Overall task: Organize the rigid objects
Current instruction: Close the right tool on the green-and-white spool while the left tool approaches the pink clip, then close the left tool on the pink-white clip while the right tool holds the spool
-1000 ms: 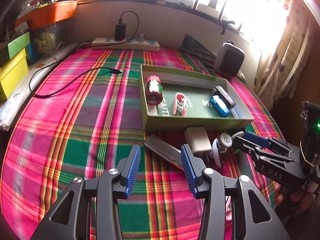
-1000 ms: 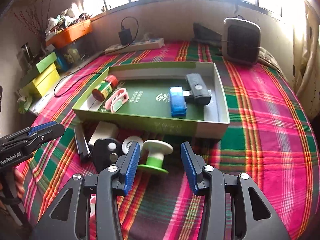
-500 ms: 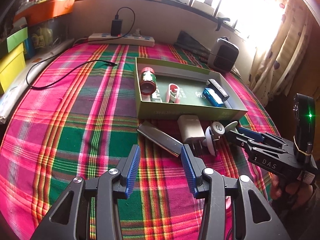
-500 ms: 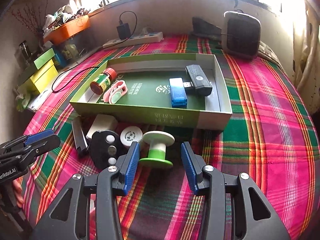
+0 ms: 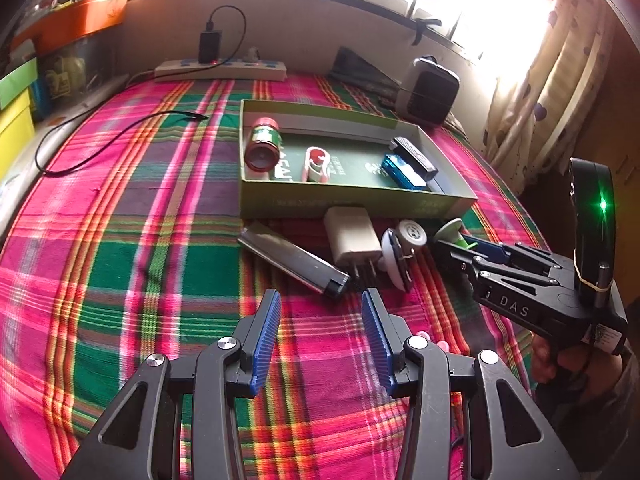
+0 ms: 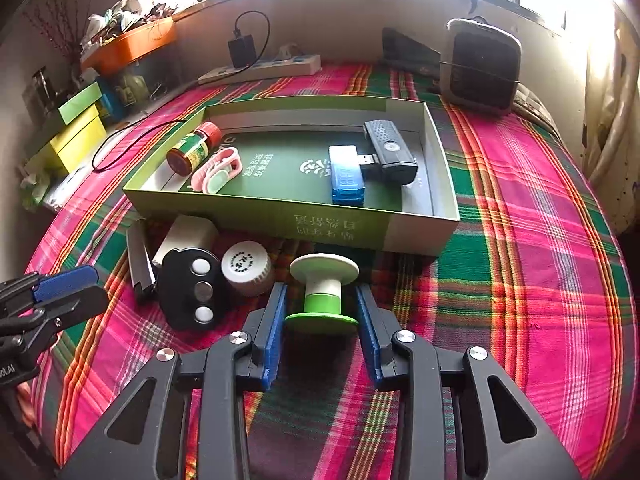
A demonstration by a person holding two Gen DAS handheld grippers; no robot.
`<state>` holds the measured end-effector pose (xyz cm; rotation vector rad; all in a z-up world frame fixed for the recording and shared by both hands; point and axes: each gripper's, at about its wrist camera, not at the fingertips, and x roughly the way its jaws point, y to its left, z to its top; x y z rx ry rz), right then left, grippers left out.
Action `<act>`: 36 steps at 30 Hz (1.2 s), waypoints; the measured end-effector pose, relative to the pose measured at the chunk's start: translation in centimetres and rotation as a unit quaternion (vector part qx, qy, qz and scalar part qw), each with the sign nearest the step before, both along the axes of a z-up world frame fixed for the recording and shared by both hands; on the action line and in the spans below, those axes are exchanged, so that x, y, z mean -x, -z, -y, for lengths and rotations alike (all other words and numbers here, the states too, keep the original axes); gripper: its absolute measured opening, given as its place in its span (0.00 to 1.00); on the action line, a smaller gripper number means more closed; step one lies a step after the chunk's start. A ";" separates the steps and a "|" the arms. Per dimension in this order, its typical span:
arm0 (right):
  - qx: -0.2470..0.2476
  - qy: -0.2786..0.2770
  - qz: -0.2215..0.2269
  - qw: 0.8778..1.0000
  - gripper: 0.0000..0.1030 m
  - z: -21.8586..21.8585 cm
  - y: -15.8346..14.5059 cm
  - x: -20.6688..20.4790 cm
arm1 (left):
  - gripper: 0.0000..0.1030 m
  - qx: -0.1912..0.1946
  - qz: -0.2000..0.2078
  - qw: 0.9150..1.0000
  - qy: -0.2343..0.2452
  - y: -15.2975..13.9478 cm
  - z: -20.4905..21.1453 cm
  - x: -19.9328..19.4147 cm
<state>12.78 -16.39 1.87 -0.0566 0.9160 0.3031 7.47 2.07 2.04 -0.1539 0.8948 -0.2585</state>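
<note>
Spool (image 6: pixel 323 294) (green-and-white, upright before the box (image 6: pixel 340 228)) sits between your right gripper (image 6: pixel 322 312) pads, which just closed onto its base; left gripper (image 5: pixel 320 336) gapes empty.

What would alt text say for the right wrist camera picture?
The right gripper, its blue fingers just closing, brackets a green-and-white spool standing on a plaid cloth. Behind it lies an open green box holding small items.
</note>
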 end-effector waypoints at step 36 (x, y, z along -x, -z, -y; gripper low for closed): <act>-0.003 0.017 0.030 0.999 0.34 2.8 -1.0 6.1 | 0.40 -0.080 0.002 0.993 0.091 1.3 6.9 3.8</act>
